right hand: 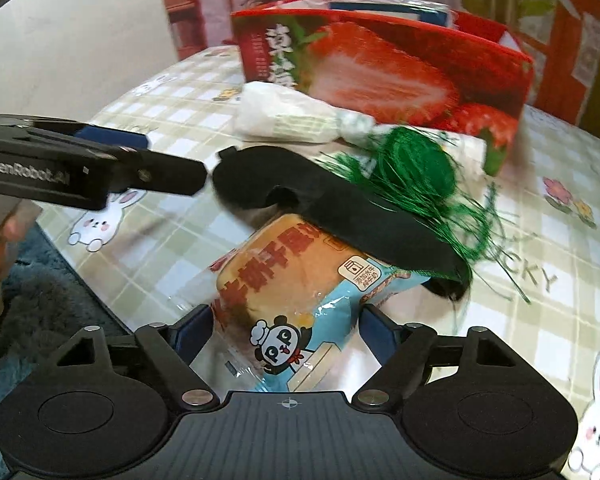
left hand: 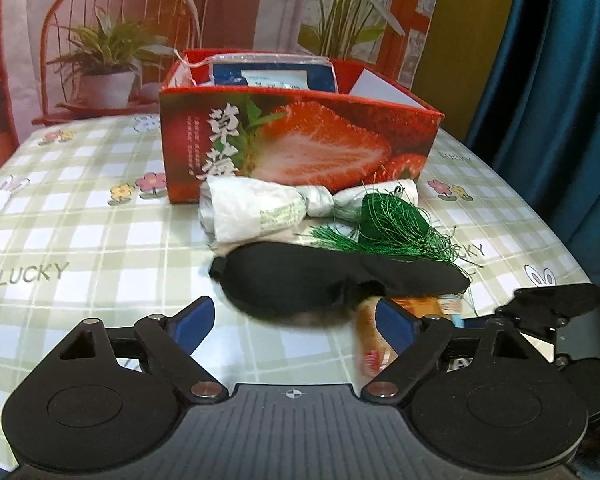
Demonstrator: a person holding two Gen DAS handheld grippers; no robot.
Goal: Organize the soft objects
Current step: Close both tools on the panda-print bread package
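The strawberry box [left hand: 300,136] blocks the far side; tied bag [left hand: 260,208], green thread [left hand: 396,220] and eye mask [left hand: 324,280] crowd before it. Tablecloth [left hand: 80,220] lies bare left.

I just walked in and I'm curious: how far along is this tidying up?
Early on. The strawberry box already holds a blue-and-white package. In hand: the right tool straddles the bread packet; whether it grips yet, I can't tell. The left tool is open by the black eye mask. The mask, green tassel and knotted white bag remain on the table.
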